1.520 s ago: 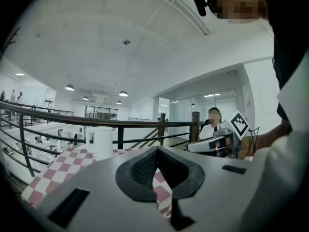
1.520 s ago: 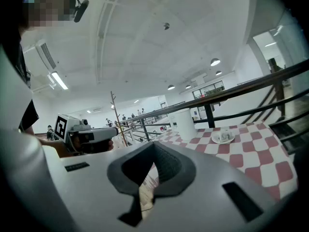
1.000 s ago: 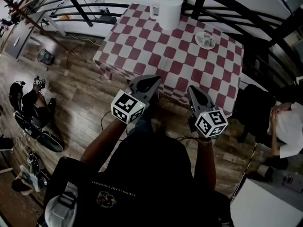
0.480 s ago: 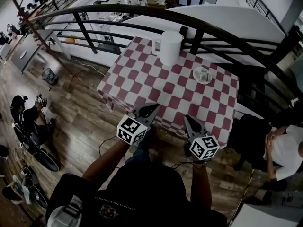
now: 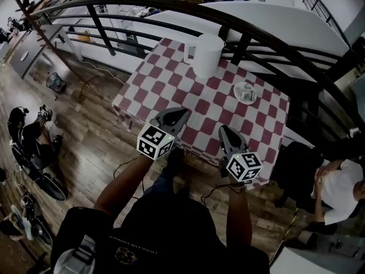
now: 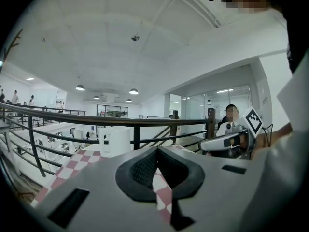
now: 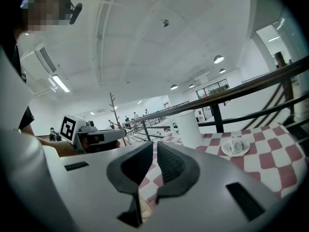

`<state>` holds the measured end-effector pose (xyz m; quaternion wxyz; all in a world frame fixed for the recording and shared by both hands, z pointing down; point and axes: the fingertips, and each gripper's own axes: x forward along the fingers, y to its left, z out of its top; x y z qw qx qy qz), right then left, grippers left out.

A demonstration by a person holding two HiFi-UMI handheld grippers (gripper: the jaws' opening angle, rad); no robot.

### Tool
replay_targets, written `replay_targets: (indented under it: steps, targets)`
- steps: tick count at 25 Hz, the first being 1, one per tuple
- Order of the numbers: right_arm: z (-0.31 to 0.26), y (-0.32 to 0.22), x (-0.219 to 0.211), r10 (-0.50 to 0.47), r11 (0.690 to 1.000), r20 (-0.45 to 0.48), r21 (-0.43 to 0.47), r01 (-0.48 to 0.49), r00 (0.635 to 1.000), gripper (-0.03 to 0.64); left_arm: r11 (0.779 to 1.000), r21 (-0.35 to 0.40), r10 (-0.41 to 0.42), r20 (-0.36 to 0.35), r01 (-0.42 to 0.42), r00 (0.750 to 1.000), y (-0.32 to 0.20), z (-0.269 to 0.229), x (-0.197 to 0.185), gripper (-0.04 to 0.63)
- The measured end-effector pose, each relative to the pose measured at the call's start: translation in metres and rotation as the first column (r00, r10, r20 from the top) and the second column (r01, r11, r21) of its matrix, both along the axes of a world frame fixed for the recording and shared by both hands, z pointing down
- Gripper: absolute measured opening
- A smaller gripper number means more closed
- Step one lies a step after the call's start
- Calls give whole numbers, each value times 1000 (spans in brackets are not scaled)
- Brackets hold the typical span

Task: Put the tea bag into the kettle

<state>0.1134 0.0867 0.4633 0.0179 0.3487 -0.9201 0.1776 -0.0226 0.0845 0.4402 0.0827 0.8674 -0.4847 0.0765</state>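
Note:
A white kettle (image 5: 207, 55) (image 6: 117, 140) (image 7: 188, 128) stands at the far edge of the red-and-white checked table (image 5: 171, 76). To its right a small white plate (image 5: 238, 90) (image 7: 226, 150) carries the tea bag (image 5: 248, 93) (image 7: 236, 143). My left gripper (image 5: 183, 112) (image 6: 157, 150) hangs over the table's near edge, shut, with nothing in it. My right gripper (image 5: 223, 129) (image 7: 155, 145) is level with it on the right, also shut and not holding anything. Both point toward the kettle, well short of it.
A dark metal railing (image 5: 171, 10) curves right behind the table. A person in a white top (image 5: 336, 181) sits at the right, beside the table's corner. Bags and gear (image 5: 28, 147) lie on the wooden floor at the left.
Both grippers have moved forward from in front of the table to over its near edge. Their jaws look the same, and the kettle and plate have stayed put.

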Motion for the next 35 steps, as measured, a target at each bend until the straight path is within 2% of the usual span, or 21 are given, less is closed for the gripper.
replay_targets:
  steps: [11,16,23,28,35]
  targets:
    - [4,-134,-48,-8,1000,21,-20,9,1000,18,998,-33,-50,-1,50,999,-128,9,-54,3]
    - [0,-201,-63,27,1000,19,-10,-26,999,20,997,-17,-74,3,74,997,-197,2,-82,6]
    - [-4,-269,-77,82,996,2,-23,-82,997,20,995,-25,-99,22,99,995,-270,-4,-107,5]
    - [-3,-300,-82,120,992,-35,-35,-121,992,20,995,-55,-78,19,79,997,-303,4,-110,3]
    - [-8,-332,-77,157,986,-73,-46,-161,985,20,992,-83,-96,7,96,995,-335,4,-114,3]
